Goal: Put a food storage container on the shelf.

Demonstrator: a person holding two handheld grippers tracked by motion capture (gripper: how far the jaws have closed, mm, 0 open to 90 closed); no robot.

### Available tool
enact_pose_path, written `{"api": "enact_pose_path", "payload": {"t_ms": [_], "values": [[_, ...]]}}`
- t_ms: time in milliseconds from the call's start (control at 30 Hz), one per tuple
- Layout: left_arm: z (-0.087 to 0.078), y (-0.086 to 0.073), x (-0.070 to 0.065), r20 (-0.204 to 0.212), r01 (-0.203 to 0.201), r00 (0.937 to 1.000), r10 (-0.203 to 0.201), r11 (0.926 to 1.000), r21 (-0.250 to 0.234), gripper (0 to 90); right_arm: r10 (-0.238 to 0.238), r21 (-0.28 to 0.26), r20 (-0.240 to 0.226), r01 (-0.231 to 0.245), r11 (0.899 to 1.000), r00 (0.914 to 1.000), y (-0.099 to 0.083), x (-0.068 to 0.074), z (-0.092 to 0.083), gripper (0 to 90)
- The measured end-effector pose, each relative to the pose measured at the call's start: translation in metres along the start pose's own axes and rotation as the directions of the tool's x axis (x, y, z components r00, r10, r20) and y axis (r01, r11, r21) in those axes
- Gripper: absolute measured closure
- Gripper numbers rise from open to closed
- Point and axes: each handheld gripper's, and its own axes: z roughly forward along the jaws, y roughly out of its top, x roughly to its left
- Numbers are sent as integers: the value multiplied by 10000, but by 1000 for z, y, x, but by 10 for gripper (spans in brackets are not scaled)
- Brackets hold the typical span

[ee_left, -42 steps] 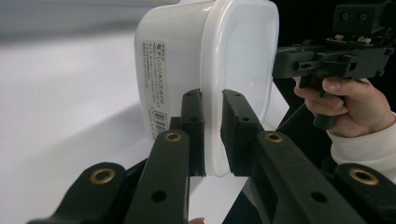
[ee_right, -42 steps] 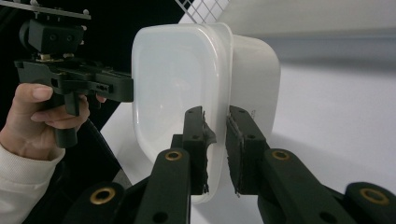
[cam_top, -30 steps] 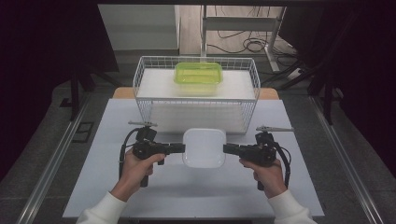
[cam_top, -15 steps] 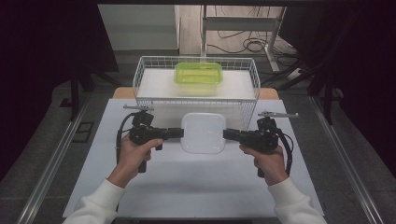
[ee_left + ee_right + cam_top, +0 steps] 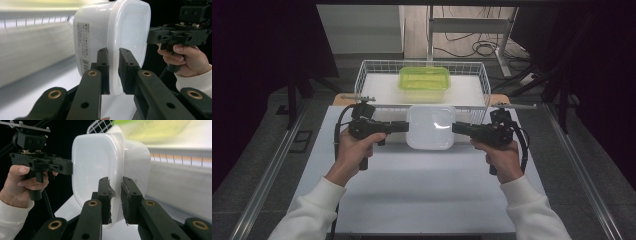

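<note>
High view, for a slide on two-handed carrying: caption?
Left hand-held gripper and right hand-held gripper clamp opposite rims of a white lidded container before a wire basket.

- The right tool [image 5: 115, 202] rises from the bottom of the right gripper view, its two black jaws clamped on the rim of a white plastic container [image 5: 100, 170].
- The container stands on edge in this view, its flat lid side facing left and its rounded body bulging to the right.
- At the container's far edge the left tool [image 5: 68, 168] grips the opposite rim, held level by a hand [image 5: 25, 182] in a white sleeve [image 5: 10, 217].
- A black cable [image 5: 47, 202] trails down from that tool.
- Behind the container runs a white wire basket [image 5: 100, 126] with a blurred yellow-green thing [image 5: 155, 128] in it.
- A pale counter [image 5: 65, 212] shows below the container.
</note>
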Motion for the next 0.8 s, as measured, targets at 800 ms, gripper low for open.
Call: {"api": "enact_pose_path", "payload": {"t_ms": [800], "values": [[-17,63,-15,-279,-637,9977,619,9956,-689,799,-693,-542,91,697,9961,9976,67,10,-3,772]]}}
